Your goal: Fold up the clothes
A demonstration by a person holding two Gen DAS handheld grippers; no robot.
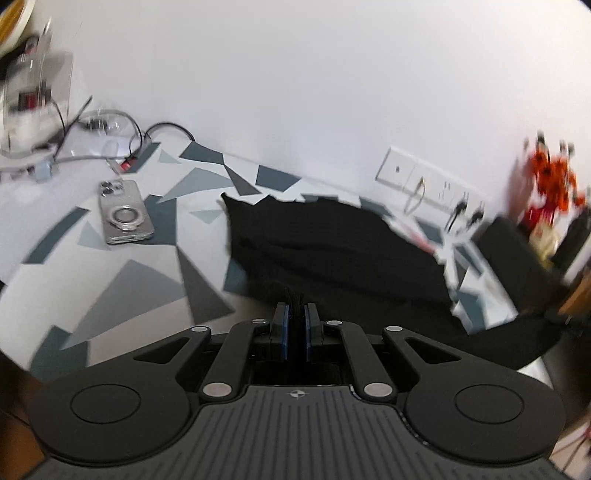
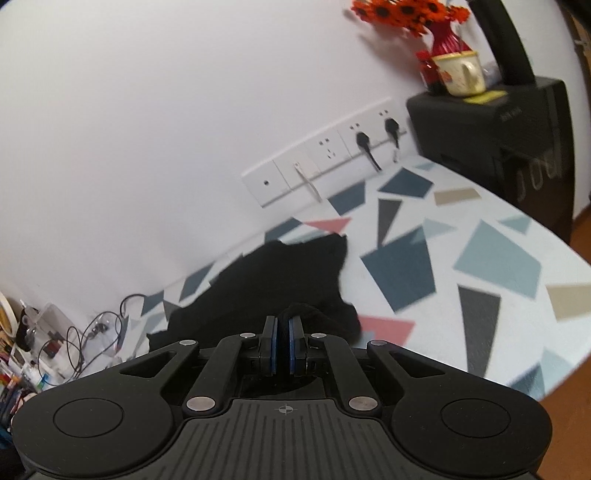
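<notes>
L gripper [image 1: 295, 314] clamped on black garment [image 1: 332, 251] edge | R gripper [image 2: 283, 326] pinching a bunched fold, nearly closed | garment spread on patterned tabletop [image 2: 480, 258] nr wall, phone [image 1: 123, 212] to its left

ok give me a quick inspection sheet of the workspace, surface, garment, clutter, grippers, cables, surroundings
Surface: table under a white cloth with grey, blue and pink shapes.
Job's things: one black garment lying rumpled mid-table, near edge lifted.
Clutter: phone face down left of the garment; clear containers far left, blurred.
Grippers: left gripper shut on the garment's near edge; right gripper shut on a bunched fold of it.
Cables: black leads coiled by the containers; two plugs in the wall sockets.
Surroundings: white wall, socket strip, black box carrying a mug and orange flowers.
</notes>
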